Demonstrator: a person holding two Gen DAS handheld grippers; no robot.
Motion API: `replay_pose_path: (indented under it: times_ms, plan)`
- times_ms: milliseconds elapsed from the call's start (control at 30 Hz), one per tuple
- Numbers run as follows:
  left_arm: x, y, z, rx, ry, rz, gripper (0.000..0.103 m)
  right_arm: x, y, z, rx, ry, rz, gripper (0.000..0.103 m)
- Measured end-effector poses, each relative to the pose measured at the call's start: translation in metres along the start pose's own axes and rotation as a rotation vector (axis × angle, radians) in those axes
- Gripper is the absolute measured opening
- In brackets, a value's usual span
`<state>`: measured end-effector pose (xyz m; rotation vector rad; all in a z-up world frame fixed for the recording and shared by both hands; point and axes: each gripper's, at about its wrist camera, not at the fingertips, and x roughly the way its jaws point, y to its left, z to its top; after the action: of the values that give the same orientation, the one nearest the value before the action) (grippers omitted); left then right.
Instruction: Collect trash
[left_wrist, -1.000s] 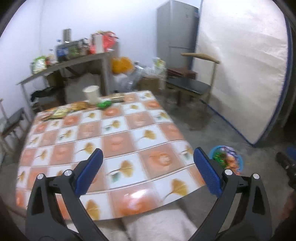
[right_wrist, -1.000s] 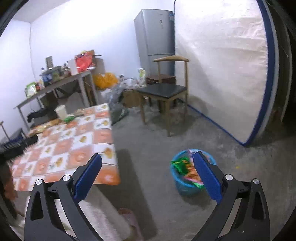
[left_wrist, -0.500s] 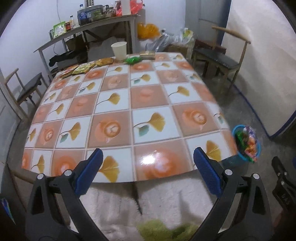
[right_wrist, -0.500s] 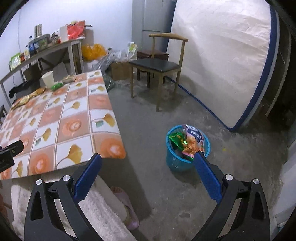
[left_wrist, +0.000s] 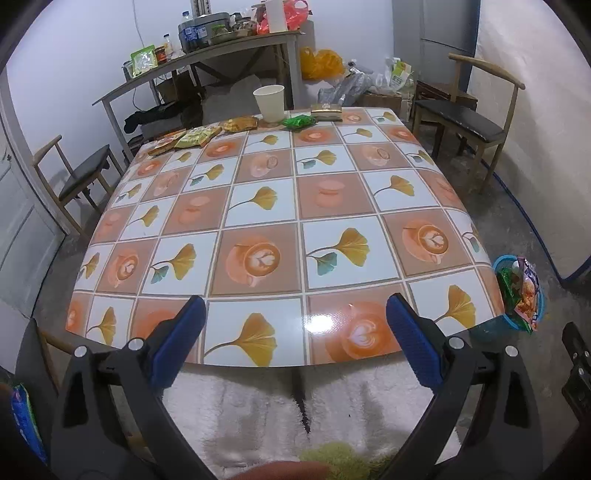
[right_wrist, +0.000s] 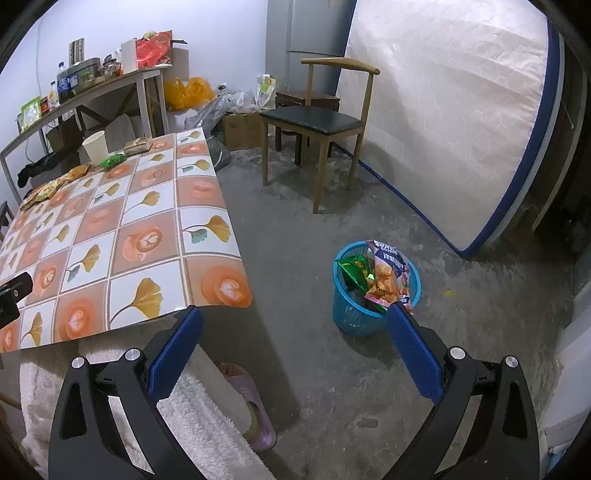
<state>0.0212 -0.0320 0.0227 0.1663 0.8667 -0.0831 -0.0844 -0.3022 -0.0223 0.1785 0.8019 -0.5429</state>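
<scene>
We see on our left gripper (left_wrist: 293, 317) two black plastic arms with triangular cut-outs, silver round screws at the pivots, and long blue ribbed pads (left_wrist: 412, 339) on the inner faces. Our right gripper (right_wrist: 293, 325) has the same black frame, silver screws and blue pads (right_wrist: 413, 354). We wear a white fluffy garment (left_wrist: 306, 406) and a pink slipper (right_wrist: 251, 406).

Two grippers are being shown, the left gripper (left_wrist: 295, 325) and the right gripper (right_wrist: 295, 334), each spread wide and empty. One paper cup (left_wrist: 269, 103), one green wrapper (left_wrist: 298, 121), one gold box (left_wrist: 325, 112) and about four snack packets (left_wrist: 195, 136) are being counted on one table (left_wrist: 258, 221). One blue basket (right_wrist: 354, 314) is being seen, and three chairs (right_wrist: 317, 122).
</scene>
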Motion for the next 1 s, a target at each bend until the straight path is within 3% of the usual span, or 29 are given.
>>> replay_pose_path:
  times_ms: [1000]
  plan:
    - [0.000,-0.007,-0.001,0.011,0.007,-0.011,0.094,0.011,-0.004,-0.004,0.010,0.029,0.007,0.096]
